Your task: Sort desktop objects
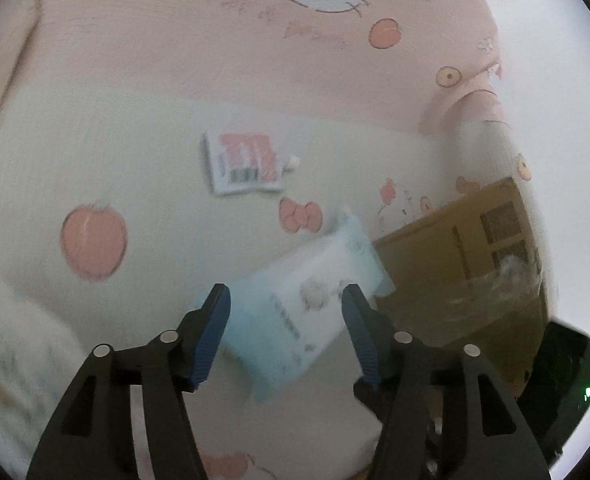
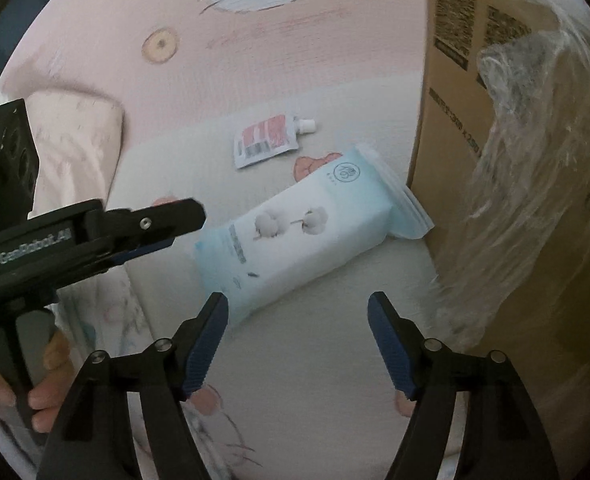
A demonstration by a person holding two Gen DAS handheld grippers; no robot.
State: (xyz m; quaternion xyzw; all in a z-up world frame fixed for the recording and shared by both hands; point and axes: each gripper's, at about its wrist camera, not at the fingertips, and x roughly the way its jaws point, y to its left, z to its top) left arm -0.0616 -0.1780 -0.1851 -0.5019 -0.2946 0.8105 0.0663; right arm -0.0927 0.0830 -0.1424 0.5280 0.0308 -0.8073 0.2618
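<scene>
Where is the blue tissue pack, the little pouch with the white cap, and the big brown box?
tissue pack [image 2: 295,236]: right wrist view, white middle with cotton pictures.
pouch [image 2: 265,138]: right wrist view, red printed face.
cardboard box [image 2: 447,128]: right wrist view, bare side wall.

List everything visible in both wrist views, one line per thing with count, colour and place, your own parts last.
tissue pack: 1, white and light blue with cotton print, lying flat on the cloth beside the box, ahead of both grippers.
spout pouch: 1, white and red with barcode and white cap, flat on the cloth beyond the tissue pack.
cardboard box: 1, brown with black print, standing at the right.
plastic wrap: 1, clear, crumpled, draped over the box.
cartoon cloth: 1, pink and cream with cat and apple print, under everything.
left gripper: 1, black with blue pads, open, above the tissue pack's near end.
right gripper: 1, black with blue pads, open, empty.
</scene>
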